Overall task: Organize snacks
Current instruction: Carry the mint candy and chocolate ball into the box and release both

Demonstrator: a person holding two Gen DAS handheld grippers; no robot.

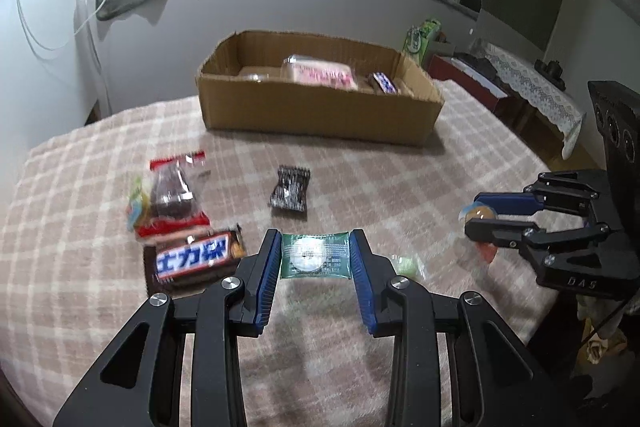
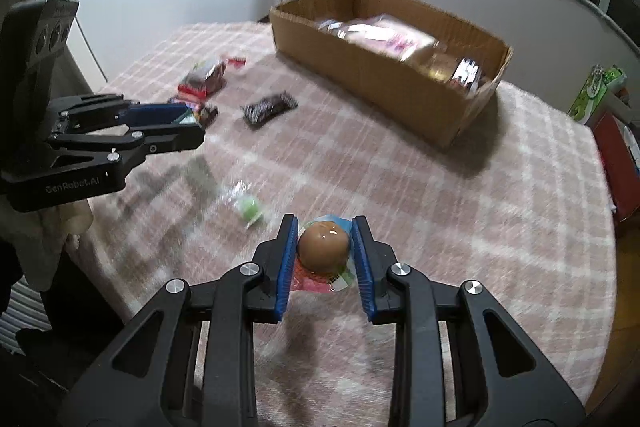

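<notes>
My left gripper point(image 1: 315, 255) is shut on a green snack packet point(image 1: 315, 255), held above the checked tablecloth point(image 1: 80, 267). My right gripper point(image 2: 325, 247) is shut on a wrapped brown egg point(image 2: 322, 246); it also shows at the right of the left wrist view point(image 1: 476, 215). The left gripper shows at the left of the right wrist view point(image 2: 192, 129). A cardboard box point(image 1: 320, 115) at the table's far side holds a pink packet point(image 1: 320, 73) and other snacks. On the cloth lie a chocolate bar point(image 1: 196, 257), a red packet point(image 1: 172, 197), a black packet point(image 1: 290, 193) and a small green sweet point(image 2: 248, 207).
The table edge drops off at the left and right. A white wall and a window sill stand behind the box point(image 2: 384, 67). A green carton point(image 1: 422, 41) and a low lace-covered bench point(image 1: 532, 83) stand at the far right.
</notes>
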